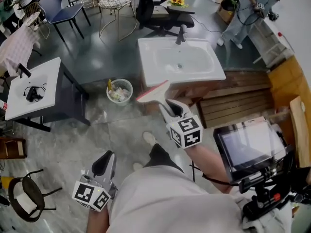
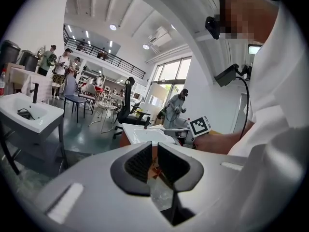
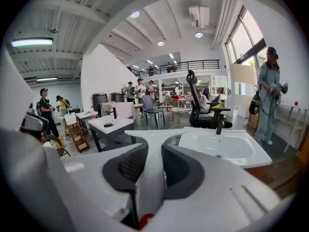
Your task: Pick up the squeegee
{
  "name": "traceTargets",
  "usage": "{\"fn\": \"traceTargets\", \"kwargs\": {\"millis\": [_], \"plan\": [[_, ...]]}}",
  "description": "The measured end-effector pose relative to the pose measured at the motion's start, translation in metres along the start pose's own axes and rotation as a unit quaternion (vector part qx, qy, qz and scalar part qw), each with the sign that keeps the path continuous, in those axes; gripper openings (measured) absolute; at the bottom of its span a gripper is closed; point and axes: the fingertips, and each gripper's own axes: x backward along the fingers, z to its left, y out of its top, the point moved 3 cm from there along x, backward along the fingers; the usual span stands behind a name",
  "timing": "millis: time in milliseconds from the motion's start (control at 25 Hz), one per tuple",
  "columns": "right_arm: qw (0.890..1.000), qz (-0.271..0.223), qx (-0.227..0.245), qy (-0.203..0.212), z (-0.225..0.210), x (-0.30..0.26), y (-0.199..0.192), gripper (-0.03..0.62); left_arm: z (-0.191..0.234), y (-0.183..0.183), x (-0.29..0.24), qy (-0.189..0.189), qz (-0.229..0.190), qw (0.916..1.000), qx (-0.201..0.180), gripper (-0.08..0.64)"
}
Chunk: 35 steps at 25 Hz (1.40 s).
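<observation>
1. White plastic made up the squeegee [image 1: 154, 92], which had a reddish strip along its blade. It was up off every surface, held in the right gripper [image 1: 172, 109], just in front of the near left corner of the sink [image 1: 180, 59].
2. Seen from the right gripper view, the squeegee's handle ran up between the two dark pads [image 3: 126, 167]. Both pads pressed against it, so the jaws were closed on the handle at a middling width. The wide head spread crosswise past the tips, with the sink basin behind and to the right.
3. The left gripper [image 1: 103, 165] hung low by the person's left side, above the grey floor [image 1: 97, 130] and well apart from the squeegee. Its jaws stood only a narrow slit apart, with nothing between them.
4. A round waste basket [image 1: 119, 91] with crumpled rubbish inside stood on the floor just left of the sink.
5. Farther left stood a white table [image 1: 48, 81] with a few small dark items on top.
6. Behind the sink was a black office chair [image 1: 153, 11].
7. Beyond the sink's far right corner stood a person in pale grey-blue clothes [image 1: 243, 13].
</observation>
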Motion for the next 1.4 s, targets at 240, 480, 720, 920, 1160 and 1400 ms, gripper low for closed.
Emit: {"fn": "traceTargets", "kwargs": {"millis": [240, 480, 720, 920, 1160, 1400], "plan": [[1.0, -0.007, 0.005, 0.008, 0.012, 0.013, 0.002, 0.101, -0.002, -0.004, 0.004, -0.004, 0.004, 1.0, -0.001, 0.044], [1.0, -0.008, 0.006, 0.015, 0.021, 0.022, 0.006, 0.101, -0.004, -0.003, 0.007, -0.007, 0.004, 1.0, -0.002, 0.044], [1.0, -0.012, 0.009, 0.02, 0.028, 0.022, 0.006, 0.101, -0.001, -0.006, 0.008, -0.007, 0.004, 1.0, -0.002, 0.043], [1.0, -0.013, 0.012, 0.025, 0.035, 0.021, 0.01, 0.101, 0.003, -0.005, 0.012, -0.004, 0.004, 1.0, -0.002, 0.043], [0.999, -0.014, 0.011, 0.032, 0.039, 0.022, 0.013, 0.101, 0.002, -0.005, 0.012, -0.003, 0.003, 1.0, 0.0, 0.043], [0.999, -0.017, 0.011, 0.031, 0.04, 0.022, 0.013, 0.101, 0.004, -0.008, 0.011, -0.003, 0.004, 1.0, -0.001, 0.043]]}}
